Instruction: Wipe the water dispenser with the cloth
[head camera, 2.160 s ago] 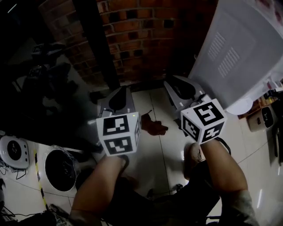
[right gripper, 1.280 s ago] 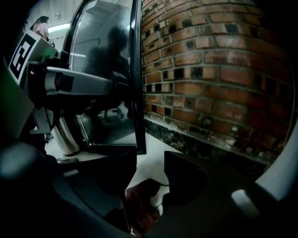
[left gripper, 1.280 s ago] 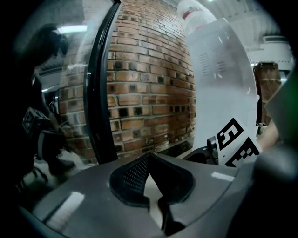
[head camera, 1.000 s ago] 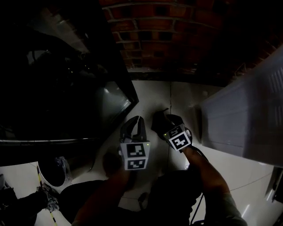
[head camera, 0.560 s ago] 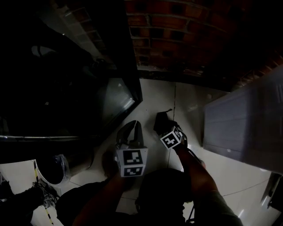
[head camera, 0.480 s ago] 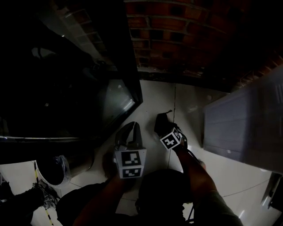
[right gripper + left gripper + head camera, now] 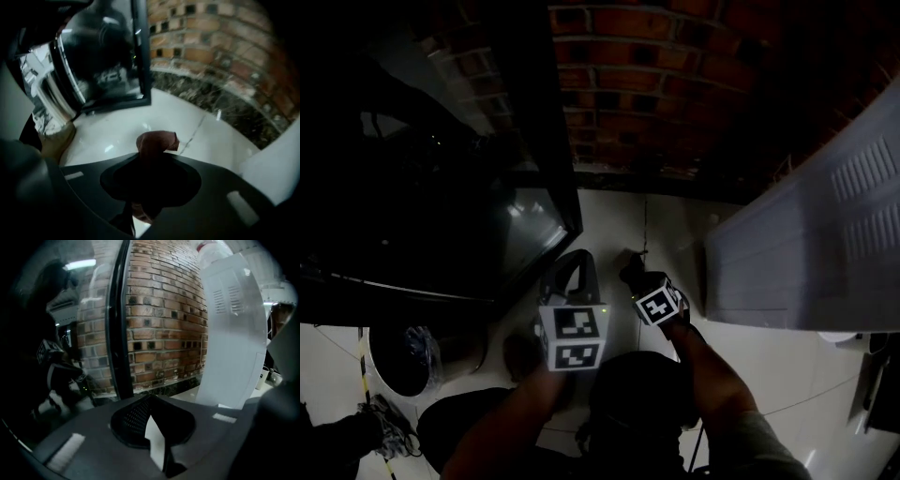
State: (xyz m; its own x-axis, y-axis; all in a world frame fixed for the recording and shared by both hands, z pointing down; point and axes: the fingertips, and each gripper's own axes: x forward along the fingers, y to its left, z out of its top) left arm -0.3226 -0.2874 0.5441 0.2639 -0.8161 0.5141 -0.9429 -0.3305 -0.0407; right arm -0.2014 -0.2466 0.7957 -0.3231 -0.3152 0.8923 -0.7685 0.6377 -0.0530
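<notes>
Your right gripper [image 7: 633, 277], jaws just closing, grips the reddish cloth [image 7: 157, 140] down at the white floor [image 7: 675, 225] beside the water dispenser [image 7: 806, 253]; your left gripper [image 7: 578, 258] is closed, empty.

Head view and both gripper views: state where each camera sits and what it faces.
Head view: on the person's head, looking down at left gripper, right gripper, forearms, floor.
Left gripper view: on it, facing brick wall, water dispenser; shut jaws.
Right gripper view: facing floor; jaws, just closing, pinch cloth.
All three share the brick wall.
</notes>
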